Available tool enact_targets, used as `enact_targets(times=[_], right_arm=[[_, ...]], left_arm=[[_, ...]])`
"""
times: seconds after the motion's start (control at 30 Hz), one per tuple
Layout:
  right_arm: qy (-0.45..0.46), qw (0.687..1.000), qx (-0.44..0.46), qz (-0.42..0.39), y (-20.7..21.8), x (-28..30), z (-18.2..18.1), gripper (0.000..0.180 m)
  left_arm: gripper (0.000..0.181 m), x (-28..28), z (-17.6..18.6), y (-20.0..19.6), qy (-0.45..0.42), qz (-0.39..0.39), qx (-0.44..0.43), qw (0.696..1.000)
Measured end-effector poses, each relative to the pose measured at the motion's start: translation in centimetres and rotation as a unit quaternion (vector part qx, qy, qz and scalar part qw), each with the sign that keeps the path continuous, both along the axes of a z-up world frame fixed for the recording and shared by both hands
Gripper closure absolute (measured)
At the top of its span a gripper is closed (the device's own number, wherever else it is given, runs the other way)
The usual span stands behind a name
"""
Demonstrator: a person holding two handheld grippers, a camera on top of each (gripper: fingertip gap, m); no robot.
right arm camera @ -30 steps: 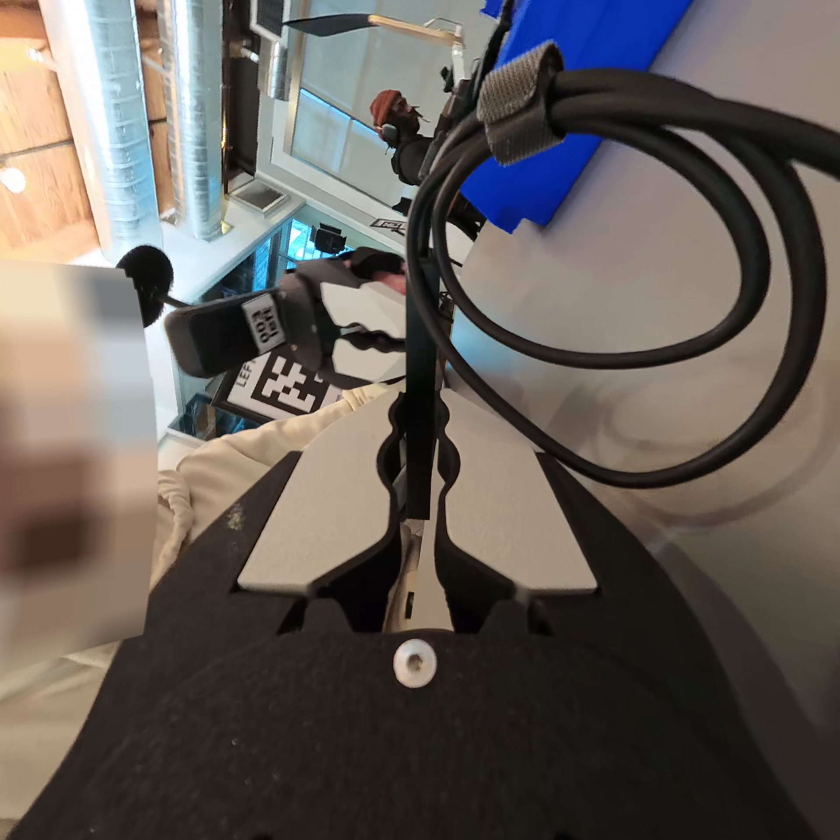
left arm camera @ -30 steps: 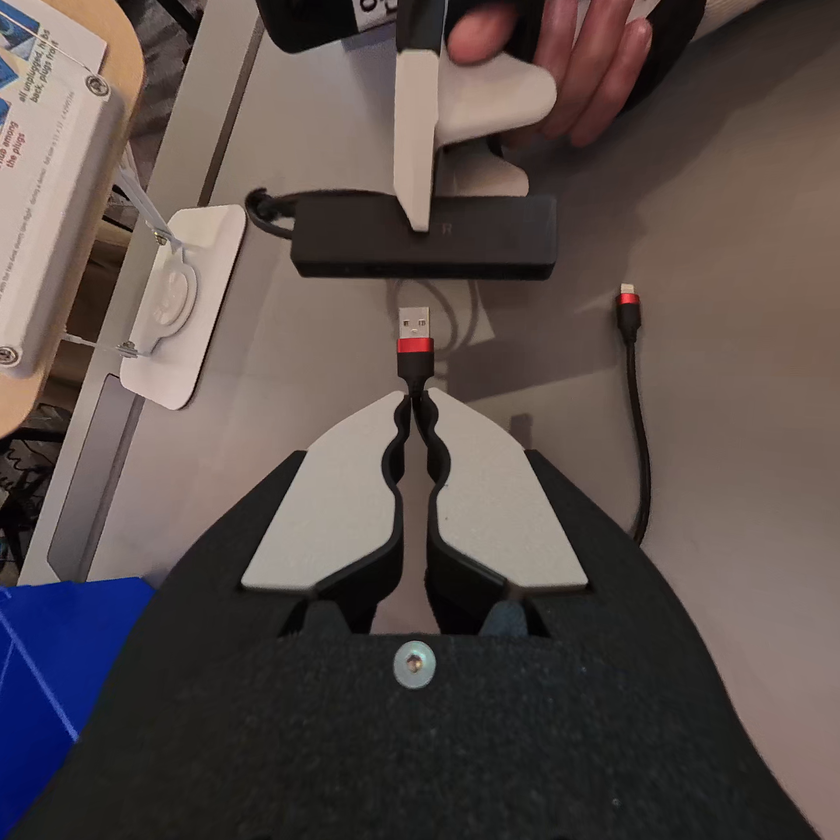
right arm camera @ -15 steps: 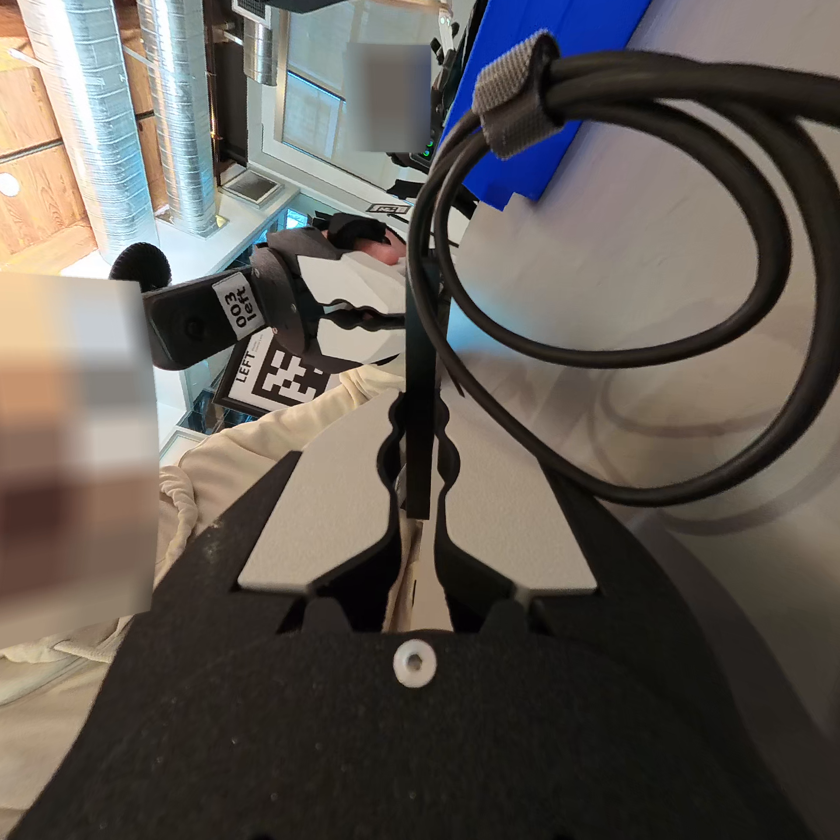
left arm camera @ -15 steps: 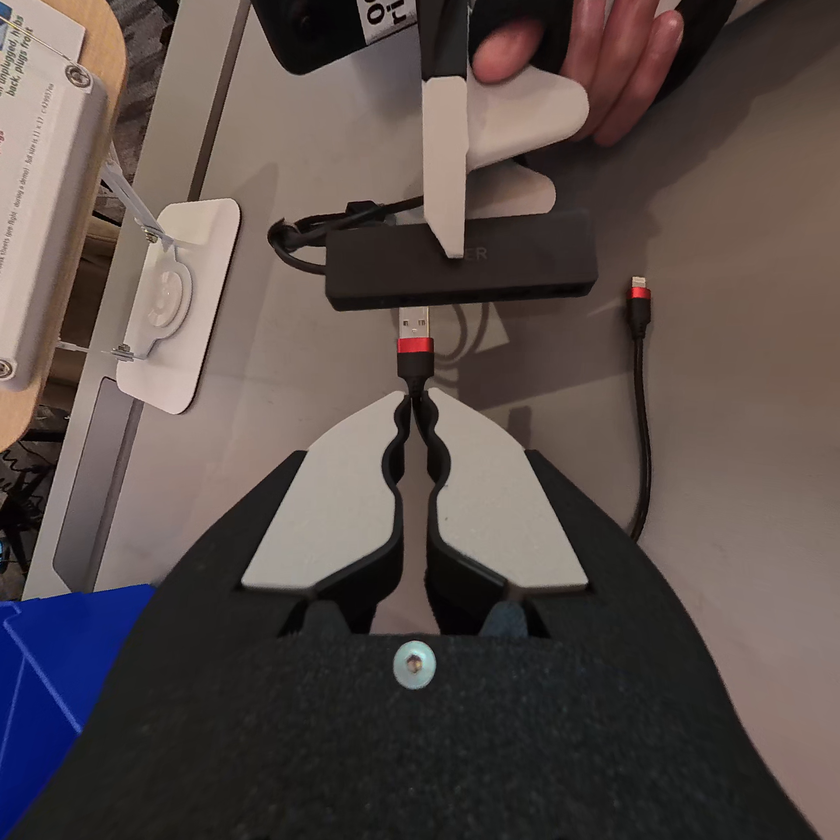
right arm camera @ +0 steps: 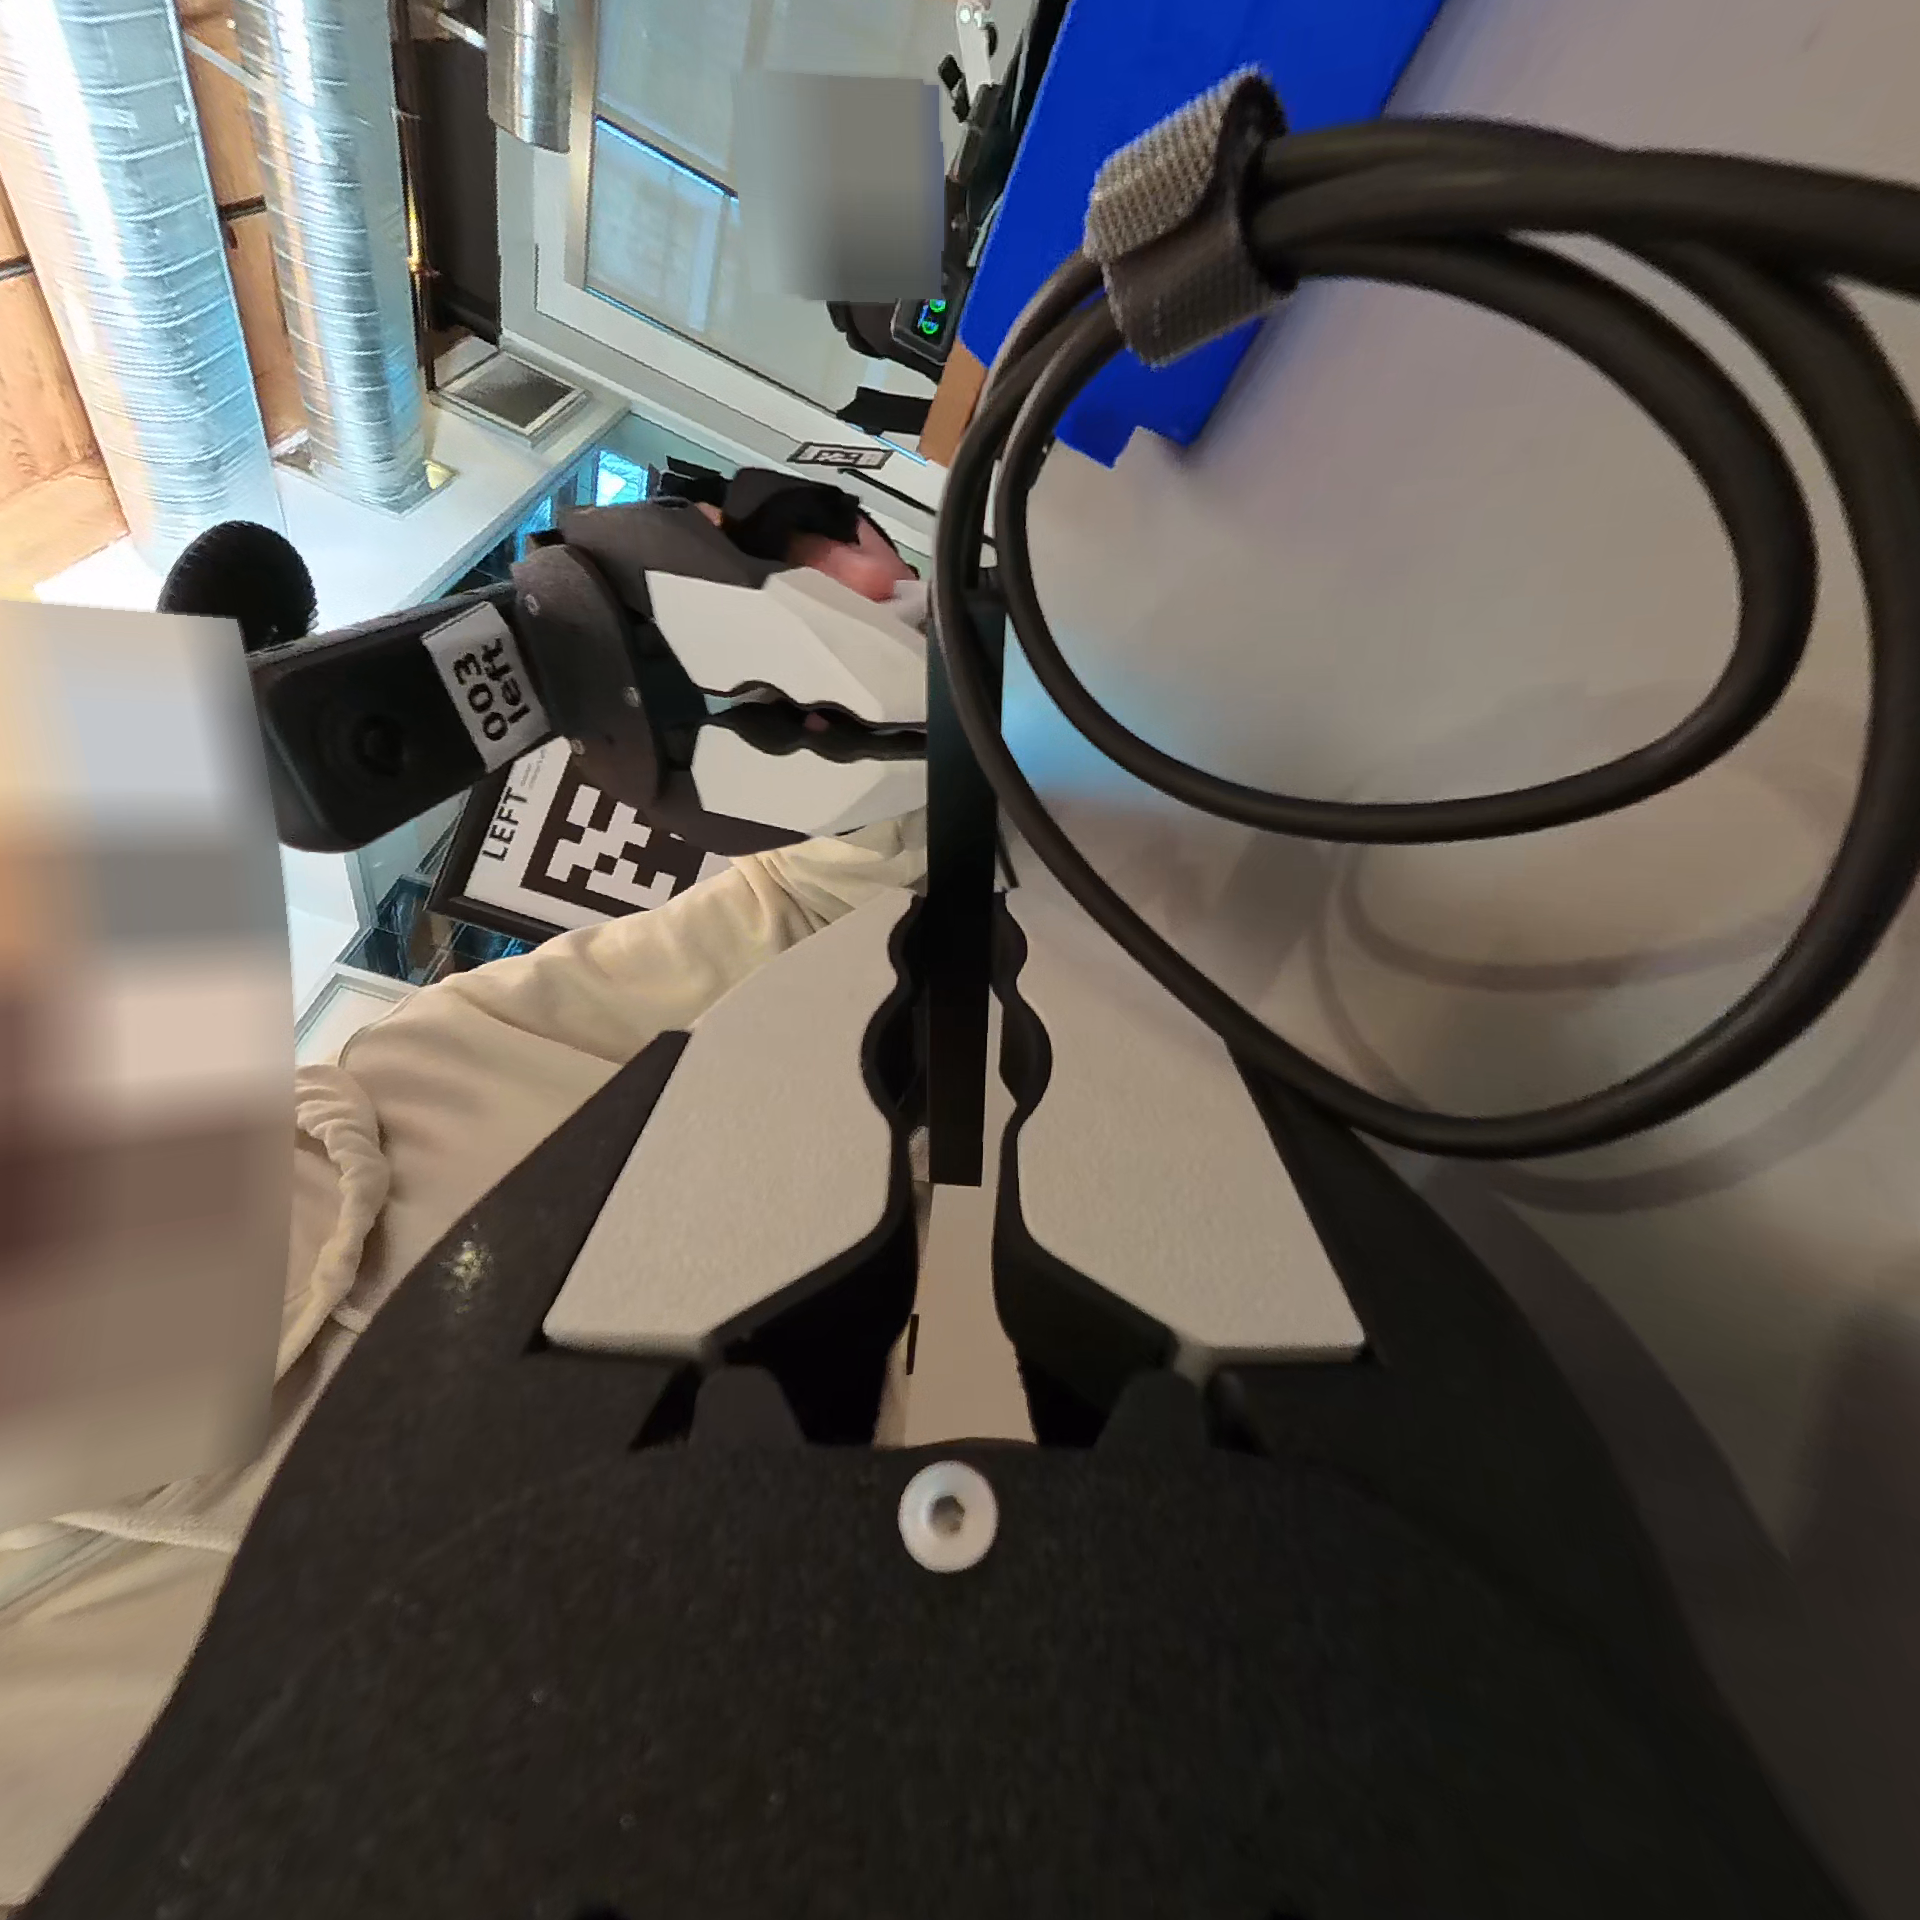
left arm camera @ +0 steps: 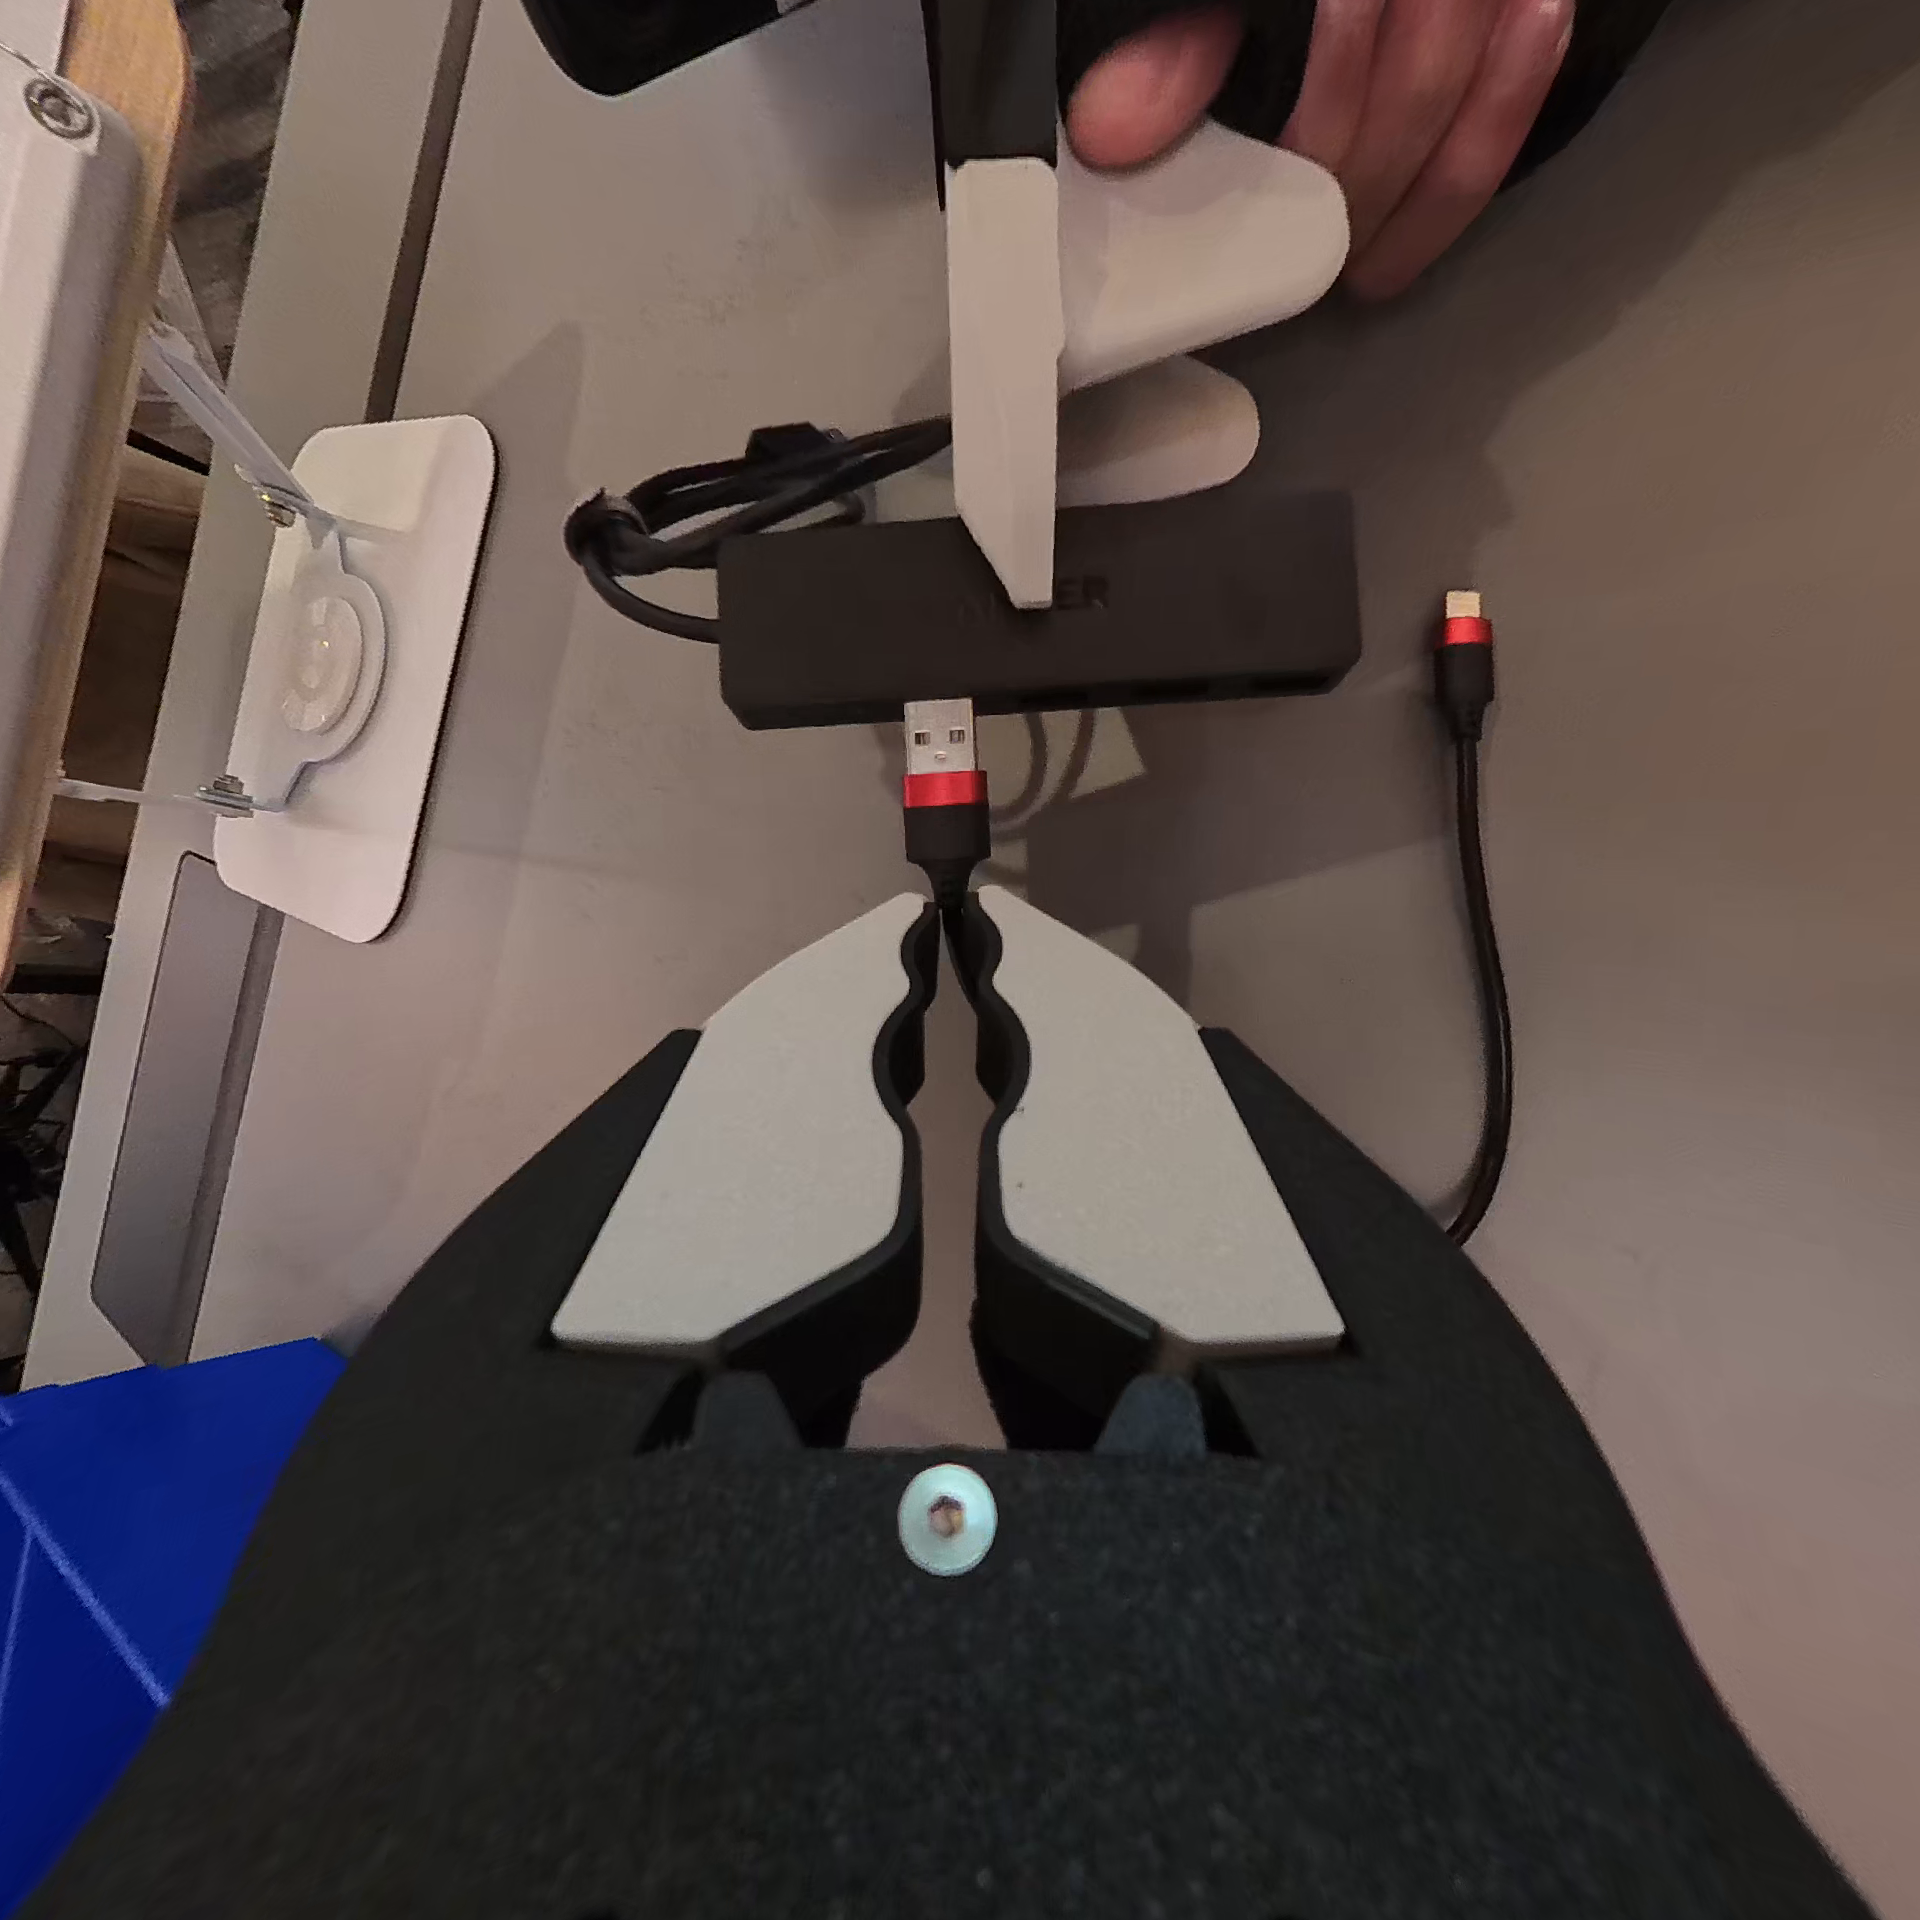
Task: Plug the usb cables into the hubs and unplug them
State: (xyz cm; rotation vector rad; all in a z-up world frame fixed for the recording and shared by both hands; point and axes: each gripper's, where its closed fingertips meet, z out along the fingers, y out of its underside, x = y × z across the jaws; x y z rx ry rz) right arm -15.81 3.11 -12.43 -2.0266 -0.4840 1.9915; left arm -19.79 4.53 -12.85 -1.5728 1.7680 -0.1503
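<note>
Grey jaws of both grippers pinched: left on USB cable (left arm camera: 948, 894), right on hub (left arm camera: 1039, 613).

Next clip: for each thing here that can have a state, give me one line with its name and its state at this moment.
Left tongs: shut on the cable just behind the USB plug.
Right tongs: shut on the black hub, gripping it edge-on.
USB plug: tip at a hub port, most of its metal still showing.
Black hub: held, other ports open.
Small red-collared plug: unplugged, lying on the table.
Hub's own cable: coiled and strapped.
</note>
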Motion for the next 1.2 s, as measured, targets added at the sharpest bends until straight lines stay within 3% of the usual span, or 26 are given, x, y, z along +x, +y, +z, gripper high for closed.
enact_targets(times=[0.37,0.7,0.83,1.2], right_arm=[[-0.04,0.999,0.01,-0.001,-0.1,-0.4,-1.1,0.169],[0.02,1.0,-0.002,-0.001,0.0,0.4,0.7,0.169],[0.036,0.999,-0.005,0.002,-0.1,0.5,1.2,0.169],[0.047,0.999,-0.014,0.008,-0.1,0.5,1.1,0.169]], left_arm=[[0.177,-0.1,-0.7,0.2,0.053,0.011,0.014,0.998],[0.175,0.8,1.2,0.3,-0.024,0.012,-0.004,1.0],[0.147,0.2,2.4,0.1,-0.079,0.018,-0.037,0.996],[0.135,-1.5,-0.2,-0.5,-0.134,0.036,-0.1,0.985]])
